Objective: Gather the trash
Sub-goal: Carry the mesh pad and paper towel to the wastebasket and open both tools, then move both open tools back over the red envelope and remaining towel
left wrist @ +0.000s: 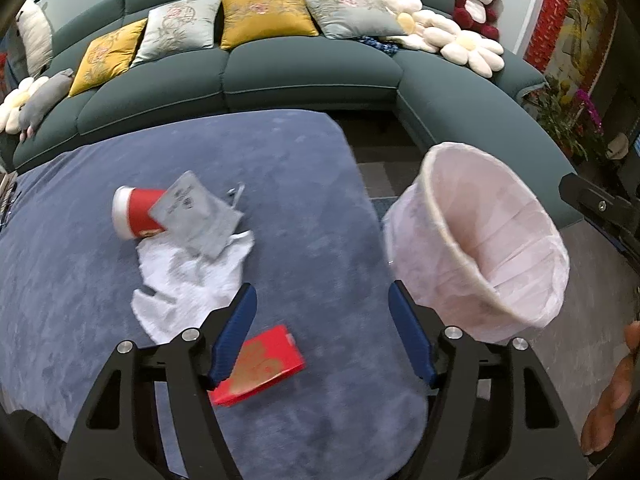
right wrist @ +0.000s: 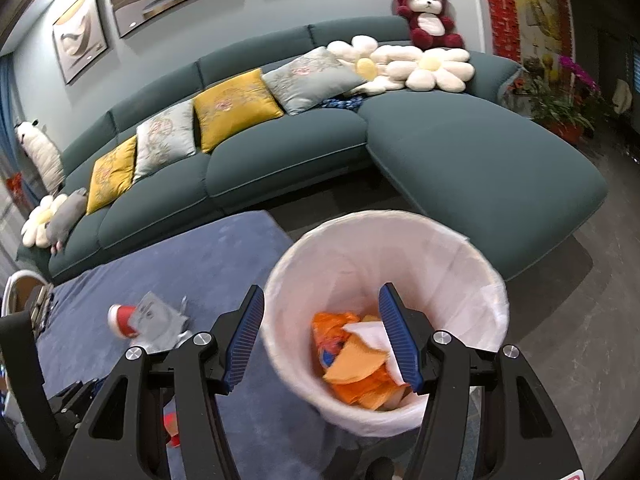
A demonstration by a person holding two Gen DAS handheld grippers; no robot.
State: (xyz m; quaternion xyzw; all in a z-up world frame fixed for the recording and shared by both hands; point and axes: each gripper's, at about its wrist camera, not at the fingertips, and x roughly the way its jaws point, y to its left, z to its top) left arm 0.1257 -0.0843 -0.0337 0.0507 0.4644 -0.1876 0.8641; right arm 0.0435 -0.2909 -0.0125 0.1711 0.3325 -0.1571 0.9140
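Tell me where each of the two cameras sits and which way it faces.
Left wrist: on the left gripper, angled down at the blue rug with a red cup, white cloth and red envelope; open fingers show.
Right wrist: on the right gripper, looking down into the lined bin; open fingers show.
Shared: bin, rug, cup, green sofa.

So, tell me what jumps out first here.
A white-lined bin beside the blue rug already holds orange wrappers. A red cup, grey pouch and red envelope lie on the rug. Behind runs a green sofa with yellow cushions.
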